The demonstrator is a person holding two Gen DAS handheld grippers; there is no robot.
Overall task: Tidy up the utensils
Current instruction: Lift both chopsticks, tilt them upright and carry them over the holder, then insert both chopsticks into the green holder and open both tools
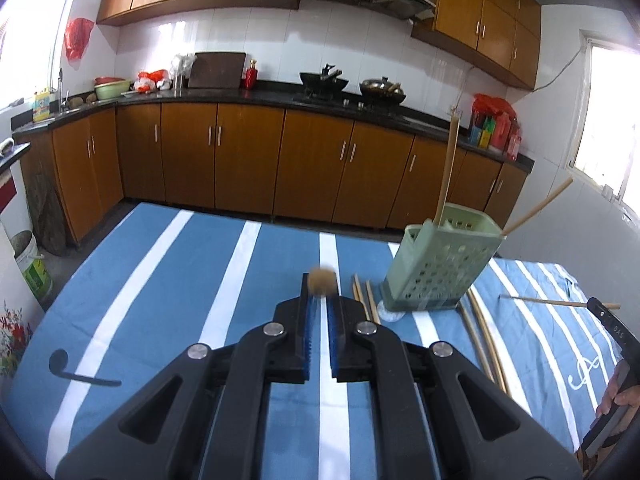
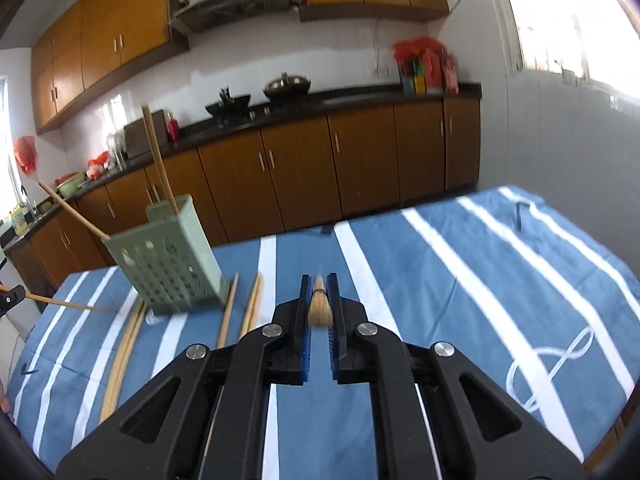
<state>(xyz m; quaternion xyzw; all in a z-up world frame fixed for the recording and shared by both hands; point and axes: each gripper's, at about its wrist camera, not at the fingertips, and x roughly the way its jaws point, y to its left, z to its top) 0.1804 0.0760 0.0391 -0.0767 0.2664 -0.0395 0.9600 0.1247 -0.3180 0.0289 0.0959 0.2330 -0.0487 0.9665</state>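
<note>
A green perforated utensil holder (image 1: pixel 438 266) stands on the blue striped tablecloth with two chopsticks (image 1: pixel 447 168) sticking up from it; it also shows in the right wrist view (image 2: pixel 168 258). My left gripper (image 1: pixel 321 300) is shut on a chopstick seen end-on, its blurred brown tip (image 1: pixel 322 280) between the fingers. My right gripper (image 2: pixel 319 300) is shut on a chopstick (image 2: pixel 319 304) pointing toward the camera. In the left wrist view, loose chopsticks (image 1: pixel 486 344) lie on the cloth beside the holder. In the right wrist view they lie on both sides of it (image 2: pixel 228 316).
A black spoon-like utensil (image 1: pixel 76 372) lies at the cloth's left. The table (image 2: pixel 460 280) sits in a kitchen with wooden cabinets (image 1: pixel 248 160), a stove with woks (image 1: pixel 352 86) and a window (image 1: pixel 604 120) at the right.
</note>
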